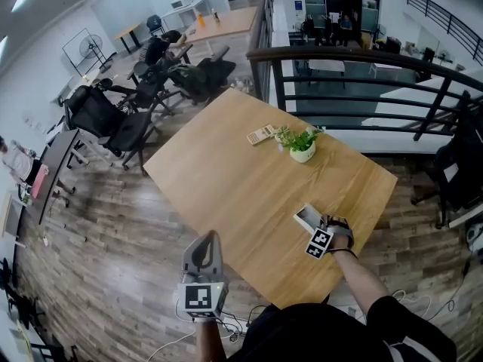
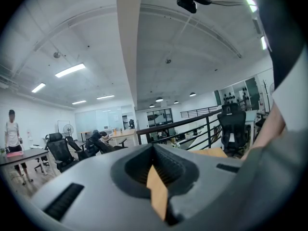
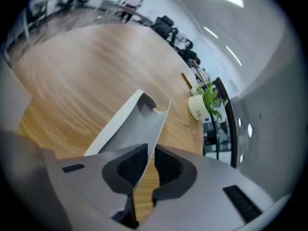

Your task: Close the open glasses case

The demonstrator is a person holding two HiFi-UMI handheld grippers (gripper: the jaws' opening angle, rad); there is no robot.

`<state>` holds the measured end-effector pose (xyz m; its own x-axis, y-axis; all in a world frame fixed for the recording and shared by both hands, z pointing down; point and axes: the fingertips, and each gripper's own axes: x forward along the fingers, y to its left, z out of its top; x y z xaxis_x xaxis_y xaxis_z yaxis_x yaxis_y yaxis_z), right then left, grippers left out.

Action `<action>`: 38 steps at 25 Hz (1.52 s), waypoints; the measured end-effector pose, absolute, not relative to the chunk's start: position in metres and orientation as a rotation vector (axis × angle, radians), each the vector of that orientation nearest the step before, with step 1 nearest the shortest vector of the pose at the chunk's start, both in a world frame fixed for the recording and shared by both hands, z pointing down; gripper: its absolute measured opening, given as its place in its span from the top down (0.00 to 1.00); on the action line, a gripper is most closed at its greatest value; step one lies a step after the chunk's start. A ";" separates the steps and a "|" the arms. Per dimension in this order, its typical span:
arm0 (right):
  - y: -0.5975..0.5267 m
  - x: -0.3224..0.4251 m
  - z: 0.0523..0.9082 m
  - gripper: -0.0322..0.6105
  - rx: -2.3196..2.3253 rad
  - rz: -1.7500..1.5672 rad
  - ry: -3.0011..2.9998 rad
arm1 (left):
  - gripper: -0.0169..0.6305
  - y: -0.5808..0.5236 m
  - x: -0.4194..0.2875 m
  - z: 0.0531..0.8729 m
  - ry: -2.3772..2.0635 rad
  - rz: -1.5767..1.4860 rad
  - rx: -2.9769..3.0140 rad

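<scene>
The glasses case [image 1: 306, 217] lies open on the wooden table [image 1: 241, 187] near its right front corner; it is white outside and grey inside. In the right gripper view its raised flap [image 3: 144, 121] stands on edge and runs in between the jaws. My right gripper [image 3: 150, 150] has that thin edge against the left pad, with a slit of table showing before the right pad, so the jaws stand slightly open. In the head view the right gripper [image 1: 315, 225] is right behind the case. My left gripper [image 1: 210, 238] hangs off the table's front edge, shut and empty [image 2: 154, 150].
A small plant in a white pot [image 1: 302, 148] [image 3: 198, 106] and a flat wooden piece [image 1: 262, 134] sit at the table's far end. A black railing [image 1: 339, 74] runs behind the table. Office chairs [image 1: 113, 119] stand to the left, where a person [image 2: 12, 129] stands far off.
</scene>
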<state>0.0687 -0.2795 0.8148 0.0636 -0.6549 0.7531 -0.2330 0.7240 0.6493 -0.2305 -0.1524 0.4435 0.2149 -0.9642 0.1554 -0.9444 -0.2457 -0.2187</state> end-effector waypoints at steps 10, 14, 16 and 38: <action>-0.247 0.047 0.827 0.75 0.496 -0.561 -1.403 | 0.97 -0.152 -0.236 0.452 1.895 -0.444 -2.368; -0.241 0.042 0.831 0.72 0.479 -0.513 -1.450 | 0.97 -0.151 -0.238 0.455 1.907 -0.436 -2.369; -0.238 0.040 0.831 0.70 0.455 -0.440 -1.500 | 0.97 -0.151 -0.237 0.455 1.906 -0.434 -2.374; -0.232 0.027 0.836 0.93 0.862 0.820 -2.004 | 0.97 -0.158 -0.227 0.458 1.873 -0.432 -2.410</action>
